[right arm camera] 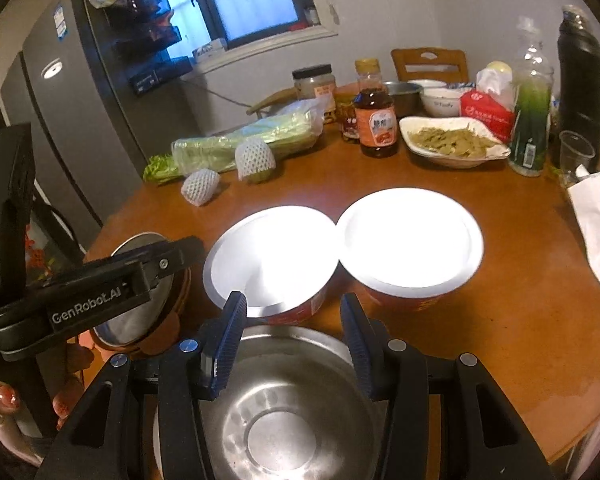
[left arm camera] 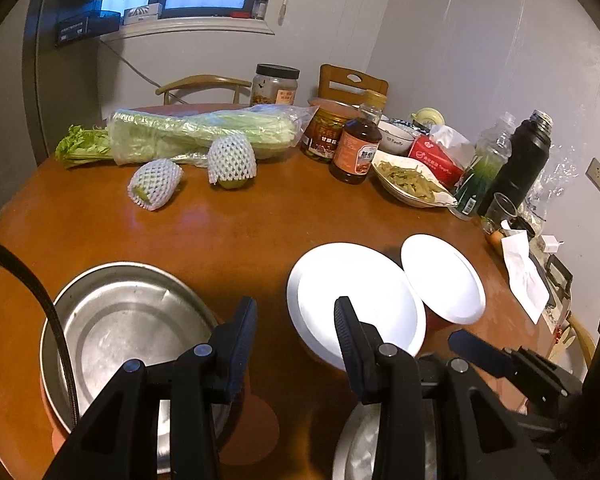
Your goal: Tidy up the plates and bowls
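While both claws hover over the near side of the tabletop (left arm camera: 240,232), no dish is held, so the step in hand seems to be an approach before any grasp. The left claw (left arm camera: 296,320) stands partly open with nothing between its fingers, above the gap between the steel plate (left arm camera: 132,320) and the left white-lidded bowl (left arm camera: 356,296). The right claw (right arm camera: 294,322) is also partly open and empty, over the steel bowl (right arm camera: 284,408) near the table edge. The second white-lidded bowl (right arm camera: 410,240) touches the first one. The next move probably calls for lowering one claw onto a rim and closing there.
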The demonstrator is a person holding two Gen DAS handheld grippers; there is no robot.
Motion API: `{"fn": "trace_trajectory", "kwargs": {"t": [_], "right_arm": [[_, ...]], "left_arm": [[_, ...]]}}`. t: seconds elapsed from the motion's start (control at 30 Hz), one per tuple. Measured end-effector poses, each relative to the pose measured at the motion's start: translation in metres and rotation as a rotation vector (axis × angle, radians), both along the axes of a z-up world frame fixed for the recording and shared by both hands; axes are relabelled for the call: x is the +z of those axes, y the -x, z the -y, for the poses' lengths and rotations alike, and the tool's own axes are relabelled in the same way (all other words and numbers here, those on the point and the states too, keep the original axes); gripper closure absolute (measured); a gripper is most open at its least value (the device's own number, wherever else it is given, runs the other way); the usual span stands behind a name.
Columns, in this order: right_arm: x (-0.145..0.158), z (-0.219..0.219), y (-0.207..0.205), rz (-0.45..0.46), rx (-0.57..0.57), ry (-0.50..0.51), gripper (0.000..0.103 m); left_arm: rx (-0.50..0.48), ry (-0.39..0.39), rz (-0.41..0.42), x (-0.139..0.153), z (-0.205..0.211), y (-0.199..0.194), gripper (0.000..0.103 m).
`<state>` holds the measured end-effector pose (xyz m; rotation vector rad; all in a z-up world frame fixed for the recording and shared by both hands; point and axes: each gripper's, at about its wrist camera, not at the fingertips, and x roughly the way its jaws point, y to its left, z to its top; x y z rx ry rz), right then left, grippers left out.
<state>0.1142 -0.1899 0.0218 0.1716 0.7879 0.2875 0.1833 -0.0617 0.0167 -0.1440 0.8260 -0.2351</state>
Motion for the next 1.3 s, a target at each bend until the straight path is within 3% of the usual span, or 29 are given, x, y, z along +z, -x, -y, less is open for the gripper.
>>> {"fn": "trace_trajectory", "kwargs": {"t": [0.47,1.3], "right_arm": [[-0.015,-0.013,-0.024,-0.04,0.027,0.03,0.053],[-0.011,-0.017,-0.027,-0.013,0.043,0.07,0.059]], "left_arm": [[-0.02,-0.038,-0.04,-0.017,0.01,-0.027,0.063],[-0.025,0.011,-0.045,-0.025,0.012,-0.029,0.072]]}}
